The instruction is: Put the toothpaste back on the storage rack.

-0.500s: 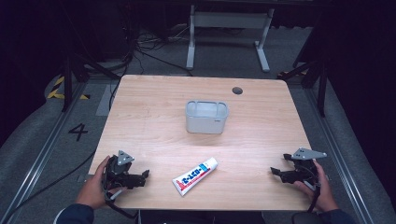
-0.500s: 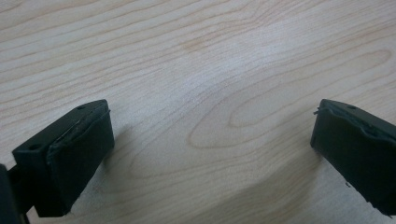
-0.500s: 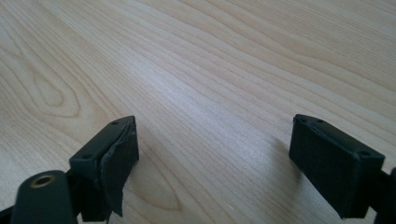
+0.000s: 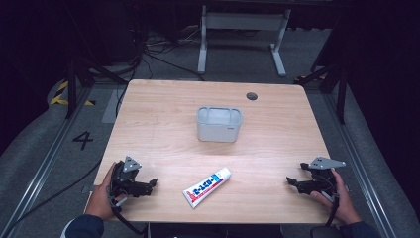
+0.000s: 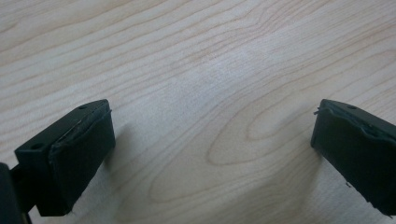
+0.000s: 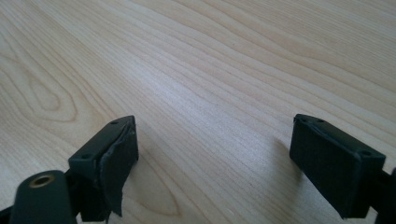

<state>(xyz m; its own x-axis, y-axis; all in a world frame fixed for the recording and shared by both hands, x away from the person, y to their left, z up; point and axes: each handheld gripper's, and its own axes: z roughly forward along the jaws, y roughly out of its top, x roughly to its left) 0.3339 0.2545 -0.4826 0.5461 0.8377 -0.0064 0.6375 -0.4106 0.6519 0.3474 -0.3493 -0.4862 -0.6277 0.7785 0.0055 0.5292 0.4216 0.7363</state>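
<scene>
Overhead, wood tabletop (image 4: 163, 114) w/ grey bin (image 4: 219, 124) at centre and toothpaste tube (image 4: 207, 187) lying flat nr the front edge, diagonal, between both grippers and apart from each. Left gripper (image 4: 151, 184) rests at front-left corner, right gripper (image 4: 292, 182) at front-right, each in a hand. Gripper views add what the high view can't resolve: both sets of fingers (image 5: 74, 154) (image 6: 112, 158) spread wide, bare wood grain between them, nothing held.
</scene>
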